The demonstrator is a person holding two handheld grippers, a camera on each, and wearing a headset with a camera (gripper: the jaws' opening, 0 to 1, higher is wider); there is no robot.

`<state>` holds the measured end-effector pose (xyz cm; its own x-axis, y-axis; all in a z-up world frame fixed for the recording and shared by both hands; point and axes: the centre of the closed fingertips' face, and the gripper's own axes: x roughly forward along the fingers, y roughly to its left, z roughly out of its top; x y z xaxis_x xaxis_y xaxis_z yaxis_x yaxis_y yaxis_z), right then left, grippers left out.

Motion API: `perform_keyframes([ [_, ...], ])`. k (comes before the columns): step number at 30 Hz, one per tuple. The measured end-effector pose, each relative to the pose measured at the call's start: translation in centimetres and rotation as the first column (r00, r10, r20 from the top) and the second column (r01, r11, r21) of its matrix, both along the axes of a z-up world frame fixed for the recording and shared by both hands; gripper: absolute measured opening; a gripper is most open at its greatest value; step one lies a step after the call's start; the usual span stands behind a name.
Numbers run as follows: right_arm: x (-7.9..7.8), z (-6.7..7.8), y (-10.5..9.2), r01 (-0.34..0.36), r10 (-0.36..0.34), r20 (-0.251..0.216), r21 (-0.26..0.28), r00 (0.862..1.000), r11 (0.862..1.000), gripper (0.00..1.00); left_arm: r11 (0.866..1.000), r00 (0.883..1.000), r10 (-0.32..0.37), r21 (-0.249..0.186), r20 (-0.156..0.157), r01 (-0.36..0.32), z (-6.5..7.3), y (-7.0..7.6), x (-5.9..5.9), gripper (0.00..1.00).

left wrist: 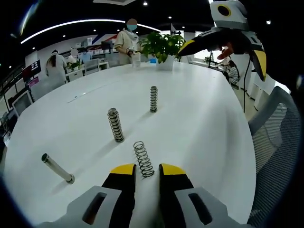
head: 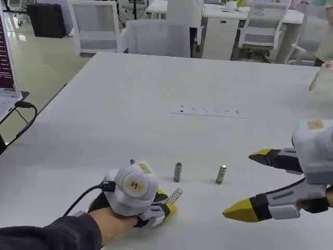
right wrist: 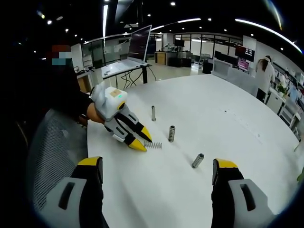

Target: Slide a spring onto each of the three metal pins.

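My left gripper point(left wrist: 148, 170) is shut on the lower end of a loose spring point(left wrist: 143, 159), which sticks out forward between its yellow tips, low over the white table point(head: 130, 104). In the head view this gripper point(head: 167, 207) sits at the lower left with the spring point(head: 175, 195) slanting up to the right. A bare metal pin point(left wrist: 57, 168) stands left of it, partly hidden behind the gripper point(head: 132, 162). Two pins carry springs point(head: 178, 172) point(head: 221, 174). My right gripper point(head: 246, 184) hovers open at the right, holding nothing point(right wrist: 156, 166).
A white power strip point(head: 208, 111) lies flat further back on the table. A laptop point(head: 6, 78) with a black cable sits off the left edge. Office chairs point(head: 156, 36) and desks stand behind. A potted plant point(left wrist: 161, 45) and people are at the table's far end.
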<state>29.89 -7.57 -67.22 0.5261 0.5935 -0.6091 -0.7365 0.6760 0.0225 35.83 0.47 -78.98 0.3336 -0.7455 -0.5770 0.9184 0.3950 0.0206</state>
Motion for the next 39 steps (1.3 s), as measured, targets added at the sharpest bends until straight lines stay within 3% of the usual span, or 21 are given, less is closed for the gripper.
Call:
perform_keyframes([
  [8, 0.0, 0.0, 0.1, -0.001, 0.001, 0.000, -0.001, 1.000, 1.000, 0.95, 1.000, 1.000, 0.015, 0.001, 0.007, -0.015, 0.0, 0.1, 0.5, 0.04],
  [23, 0.0, 0.5, 0.5, -0.013, 0.013, 0.011, -0.003, 1.000, 1.000, 0.94, 1.000, 1.000, 0.002, 0.002, -0.001, -0.002, 0.1, 0.8, 0.4, 0.02],
  [31, -0.1, 0.9, 0.8, -0.023, 0.023, 0.021, -0.001, 1.000, 1.000, 0.92, 1.000, 1.000, -0.006, -0.028, -0.007, 0.005, 1.2, 1.2, 0.1, 0.02],
  [39, 0.0, 1.8, 1.4, -0.042, 0.042, 0.037, -0.002, 0.998, 0.999, 0.90, 0.996, 1.000, -0.020, -0.090, 0.020, 0.021, 4.2, 1.1, -0.6, 0.02],
])
